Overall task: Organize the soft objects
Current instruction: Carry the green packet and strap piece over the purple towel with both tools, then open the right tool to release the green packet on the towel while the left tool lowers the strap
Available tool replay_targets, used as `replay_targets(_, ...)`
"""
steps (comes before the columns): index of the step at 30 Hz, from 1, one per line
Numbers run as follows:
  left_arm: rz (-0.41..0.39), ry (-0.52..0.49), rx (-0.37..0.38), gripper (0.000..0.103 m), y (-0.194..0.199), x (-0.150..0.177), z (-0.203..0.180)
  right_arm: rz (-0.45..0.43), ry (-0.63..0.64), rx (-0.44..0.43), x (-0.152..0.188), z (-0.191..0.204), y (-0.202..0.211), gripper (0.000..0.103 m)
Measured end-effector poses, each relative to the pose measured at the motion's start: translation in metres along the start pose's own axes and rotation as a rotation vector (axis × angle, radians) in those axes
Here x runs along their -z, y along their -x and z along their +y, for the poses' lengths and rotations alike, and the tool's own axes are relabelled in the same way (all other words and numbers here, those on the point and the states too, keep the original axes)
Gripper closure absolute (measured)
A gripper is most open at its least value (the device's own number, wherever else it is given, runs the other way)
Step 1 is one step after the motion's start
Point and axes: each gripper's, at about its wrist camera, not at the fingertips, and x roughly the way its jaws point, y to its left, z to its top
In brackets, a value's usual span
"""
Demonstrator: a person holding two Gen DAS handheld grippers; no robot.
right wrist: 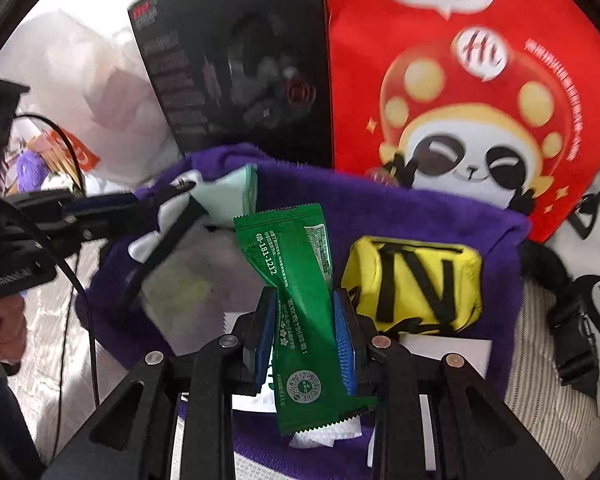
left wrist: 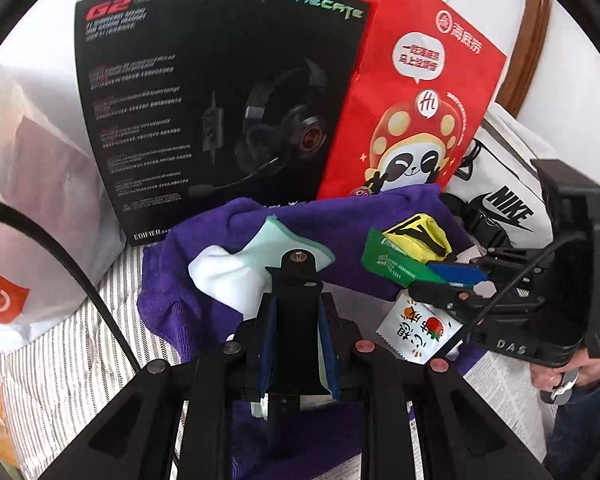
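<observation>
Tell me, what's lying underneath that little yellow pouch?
The yellow pouch rests on a purple towel, with a white card partly showing at its near edge. Whatever lies directly beneath the pouch is covered.

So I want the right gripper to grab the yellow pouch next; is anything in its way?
Yes: the right gripper is shut on the green packet, so its fingers are occupied. The yellow pouch lies just right of them on the purple towel, otherwise uncovered.

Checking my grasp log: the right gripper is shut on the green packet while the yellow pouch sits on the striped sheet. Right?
Not quite. The yellow pouch sits on the purple towel, not the striped sheet, as the right wrist view shows. The right gripper is indeed shut on the green packet.
</observation>
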Motion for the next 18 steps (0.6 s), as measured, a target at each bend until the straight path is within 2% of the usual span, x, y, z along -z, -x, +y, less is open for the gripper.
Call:
replay_targets(9,0.018,0.011,0.015,0.083,-0.007,0.004,0.006,0.040,0.021,0.001,0.003,0.001,-0.023,0.072)
replay_targets(13,0.020,0.008,0.022,0.083,-0.007,0.004,0.006,0.050,0.035,-0.023,0.003,0.002,-0.025,0.062)
replay_targets(18,0.024,0.013,0.016,0.083,-0.007,0.005,0.009,0.054,0.038,-0.045,0.001,0.004,-0.025,0.055)
